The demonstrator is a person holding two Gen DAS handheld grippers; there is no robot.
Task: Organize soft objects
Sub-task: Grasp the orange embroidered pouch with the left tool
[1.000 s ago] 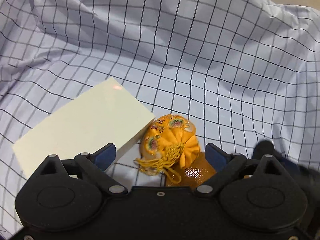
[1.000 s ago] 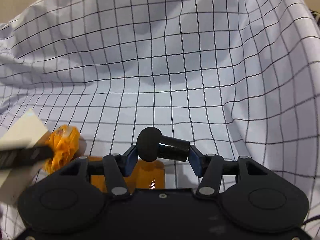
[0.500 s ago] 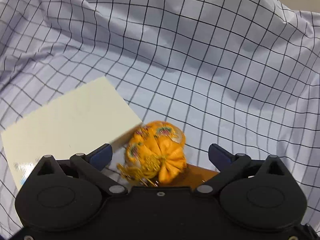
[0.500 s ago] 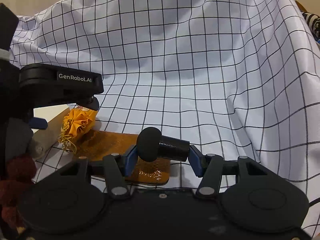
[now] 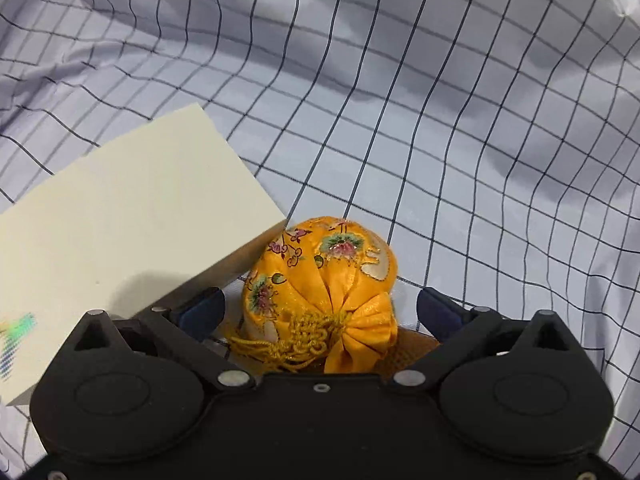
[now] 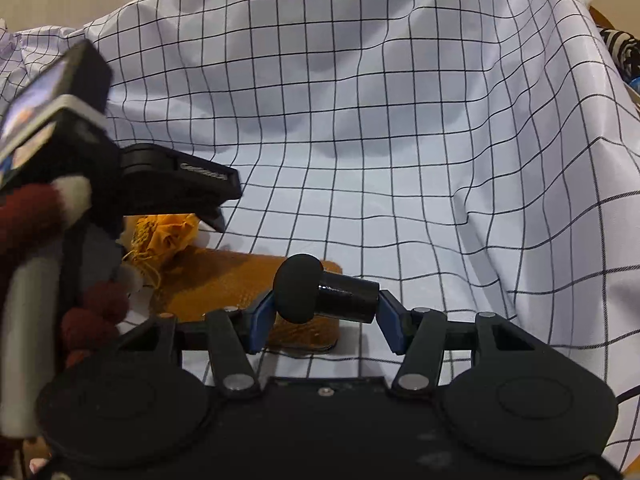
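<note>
An orange embroidered drawstring pouch [image 5: 320, 276] lies on a flat orange packet [image 5: 420, 342], touching the corner of a cream box [image 5: 120, 240]. My left gripper [image 5: 320, 308] is open and points steeply down, the pouch between its blue pads with a gap on each side. From the right wrist, the pouch [image 6: 168, 232] shows under the left gripper [image 6: 180, 184], and the orange packet [image 6: 236, 280] lies in front of it. My right gripper [image 6: 325, 306] is shut on a black cylinder with a round foam head [image 6: 328, 294], held crosswise just above the packet.
A white cloth with a black grid [image 6: 380, 140] covers the whole surface and rises in folds at the back and right. A dark red knitted sleeve [image 6: 32, 208] holds the left gripper at the left edge. A black-and-white striped thing [image 6: 620, 48] lies past the cloth's right edge.
My left gripper has come down closer over the pouch, which now sits between its jaws. In the right wrist view it has moved further in from the left. The right gripper's hold is unchanged.
</note>
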